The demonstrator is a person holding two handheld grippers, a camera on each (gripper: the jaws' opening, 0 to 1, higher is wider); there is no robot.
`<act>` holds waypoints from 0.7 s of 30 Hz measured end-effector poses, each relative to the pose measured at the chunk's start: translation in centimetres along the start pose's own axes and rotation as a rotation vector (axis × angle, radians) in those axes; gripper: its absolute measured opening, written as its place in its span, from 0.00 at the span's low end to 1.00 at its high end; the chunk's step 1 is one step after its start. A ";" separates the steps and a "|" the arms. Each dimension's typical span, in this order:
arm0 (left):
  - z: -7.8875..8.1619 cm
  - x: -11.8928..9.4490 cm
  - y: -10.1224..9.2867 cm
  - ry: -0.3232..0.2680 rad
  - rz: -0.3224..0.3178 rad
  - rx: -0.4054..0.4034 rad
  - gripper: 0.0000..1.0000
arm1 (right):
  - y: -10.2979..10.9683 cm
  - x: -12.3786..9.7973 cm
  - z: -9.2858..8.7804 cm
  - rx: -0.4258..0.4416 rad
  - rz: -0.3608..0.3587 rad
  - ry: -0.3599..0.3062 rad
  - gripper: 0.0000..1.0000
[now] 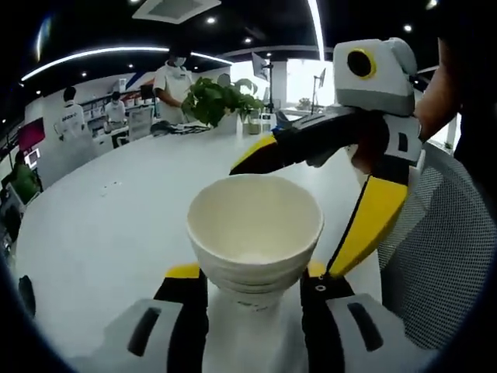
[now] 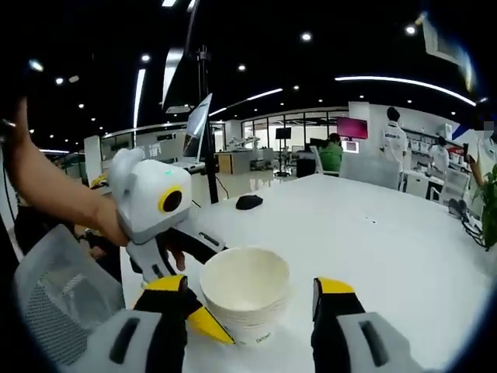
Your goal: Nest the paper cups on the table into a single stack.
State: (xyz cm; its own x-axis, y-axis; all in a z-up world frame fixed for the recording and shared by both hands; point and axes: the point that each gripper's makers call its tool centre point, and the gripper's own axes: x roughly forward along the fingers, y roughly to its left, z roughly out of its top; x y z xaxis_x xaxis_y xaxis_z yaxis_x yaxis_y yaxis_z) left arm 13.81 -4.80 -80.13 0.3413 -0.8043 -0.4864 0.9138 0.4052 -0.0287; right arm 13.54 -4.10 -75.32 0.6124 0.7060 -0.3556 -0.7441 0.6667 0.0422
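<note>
Cream cups [image 1: 255,233], white table [image 1: 116,225]

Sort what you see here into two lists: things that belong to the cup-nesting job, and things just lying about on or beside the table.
Part of the job:
stack of paper cups
left gripper
right gripper

Just lying about:
potted plant
black mouse
mesh chair

On the white tabletop [image 1: 116,217], the stack of paper cups [image 1: 255,233] stands upright between the left hand-held gripper's [image 1: 255,281] yellow-tipped jaws, which press its sides, while the right hand-held gripper [image 1: 311,202] reaches in just beyond the stack, jaws spread, a potted plant [image 1: 219,99] far behind.
</note>
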 end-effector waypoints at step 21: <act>0.8 0.1 0.5 0.013 -0.002 0.037 0.41 | -0.6 0.7 0.0 0.005 0.002 0.007 0.47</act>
State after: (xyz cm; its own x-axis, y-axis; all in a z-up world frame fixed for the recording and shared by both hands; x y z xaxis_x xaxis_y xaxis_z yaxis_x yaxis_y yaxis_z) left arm 14.50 -4.97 -79.46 0.3372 -0.7991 -0.4978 0.9220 0.3872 0.0030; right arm 14.39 -4.03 -75.61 0.6091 0.7055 -0.3623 -0.7437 0.6668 0.0479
